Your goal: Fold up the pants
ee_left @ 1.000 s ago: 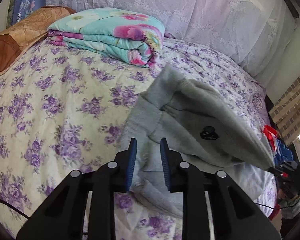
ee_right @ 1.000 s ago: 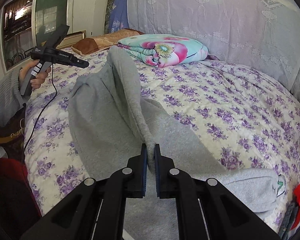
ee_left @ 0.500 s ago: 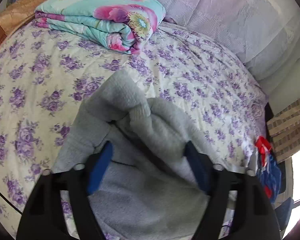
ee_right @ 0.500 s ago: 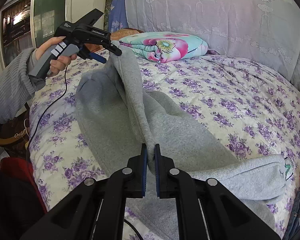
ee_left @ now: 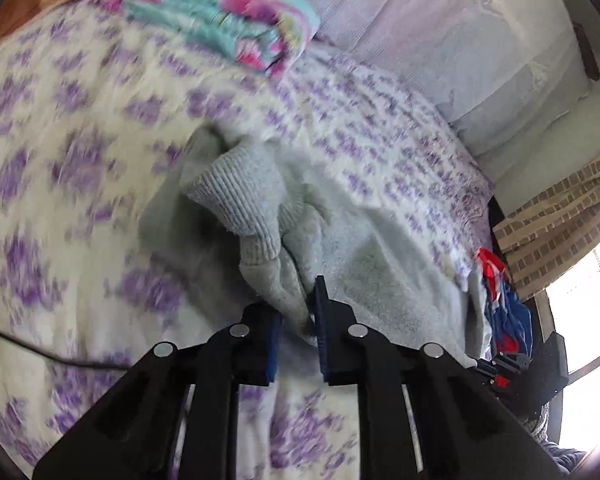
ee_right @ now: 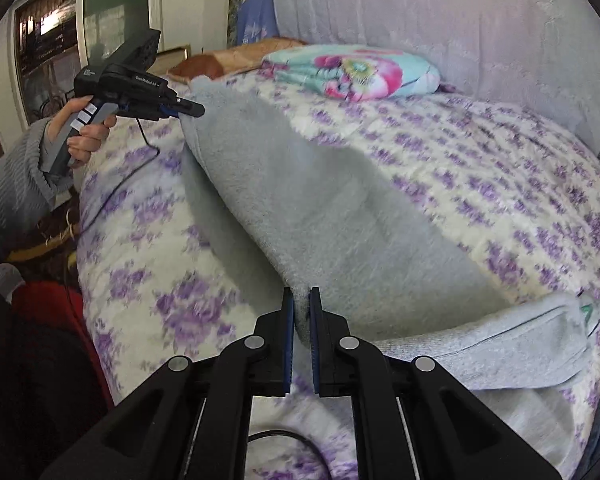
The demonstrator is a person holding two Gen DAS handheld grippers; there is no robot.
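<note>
The grey fleece pants (ee_right: 320,208) lie stretched over the flowered bed. My right gripper (ee_right: 301,300) is shut on their near edge. My left gripper (ee_left: 296,308) is shut on the bunched ribbed cuff end of the pants (ee_left: 244,196); from the right wrist view it (ee_right: 188,110) grips the far corner and holds it lifted above the bed. The fabric runs taut between the two grippers. A folded part with a small green mark (ee_right: 540,340) lies at the right.
A folded floral quilt (ee_right: 352,70) and a brown pillow (ee_right: 236,56) lie at the head of the bed. A lace-covered headboard (ee_right: 440,12) stands behind. Red and blue clothes (ee_left: 500,300) lie at the bed's edge. A cable (ee_right: 112,192) trails over the sheet.
My left gripper went from shut empty to wide open over the cuff end, then shut on it and pulled it away leftward. The pants spread out taut. My right gripper kept its hold.
</note>
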